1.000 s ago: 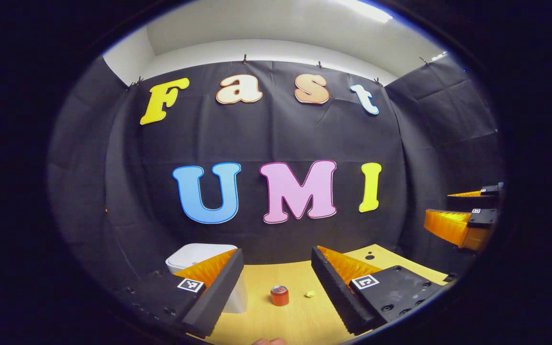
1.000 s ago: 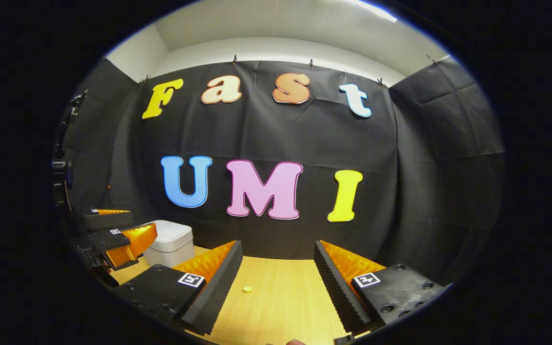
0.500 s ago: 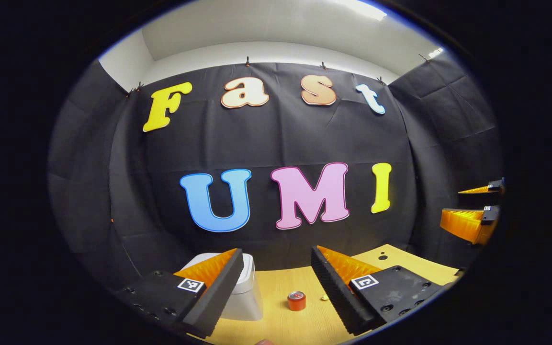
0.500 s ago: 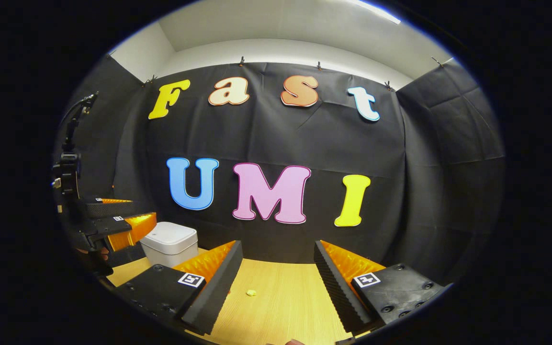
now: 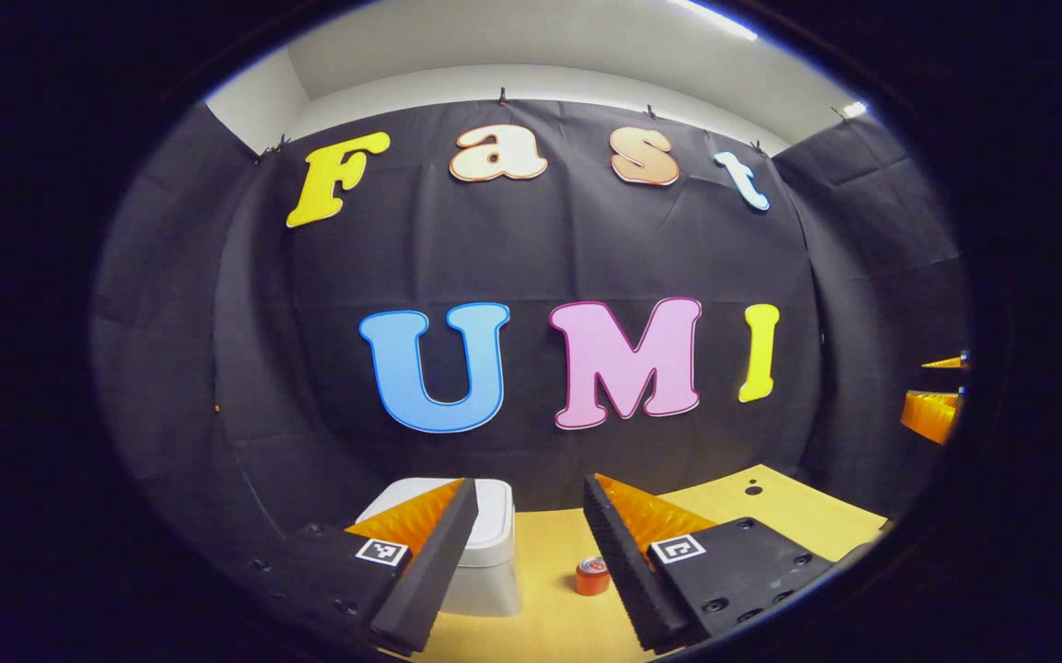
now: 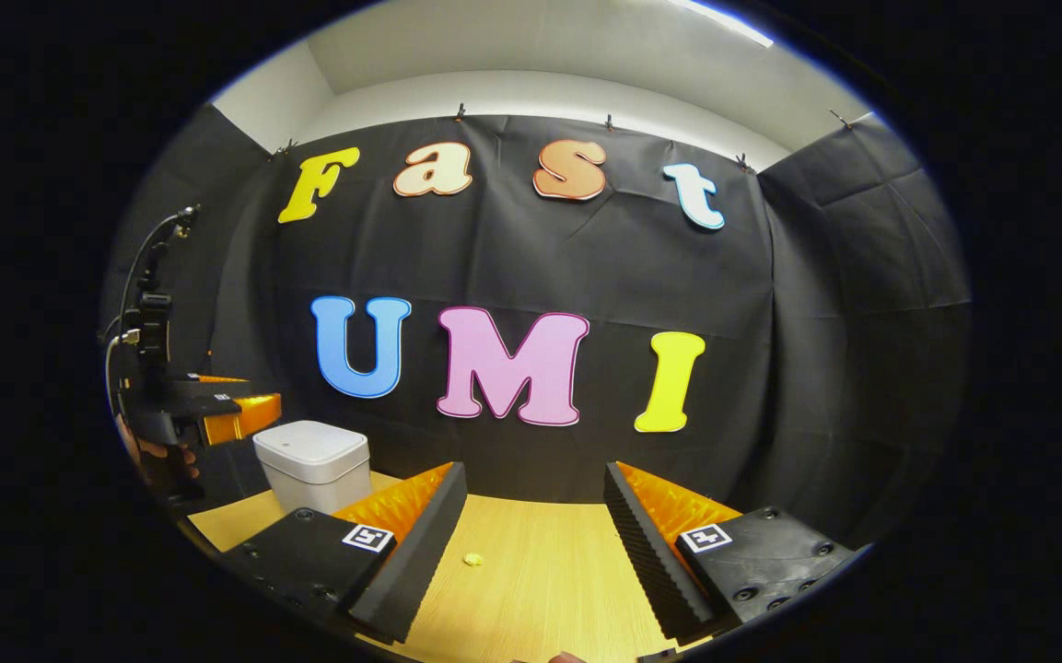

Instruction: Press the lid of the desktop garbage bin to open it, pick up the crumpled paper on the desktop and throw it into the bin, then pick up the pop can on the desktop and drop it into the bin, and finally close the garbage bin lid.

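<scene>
The desk (image 6: 540, 589) looks like pale wood with a fine grain, matt. The bin (image 6: 314, 465) seems smooth white plastic with a soft sheen. The can (image 5: 592, 575) is probably glossy metal, too small to be sure. The wall (image 6: 770, 304) is matt, creased cloth.

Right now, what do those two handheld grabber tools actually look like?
Each one, the left gripper and the right gripper, has two long wedge-shaped fingers with ribbed, sawtooth inner faces. Each finger sits on a black block with screws and a small square black-and-white marker.
</scene>
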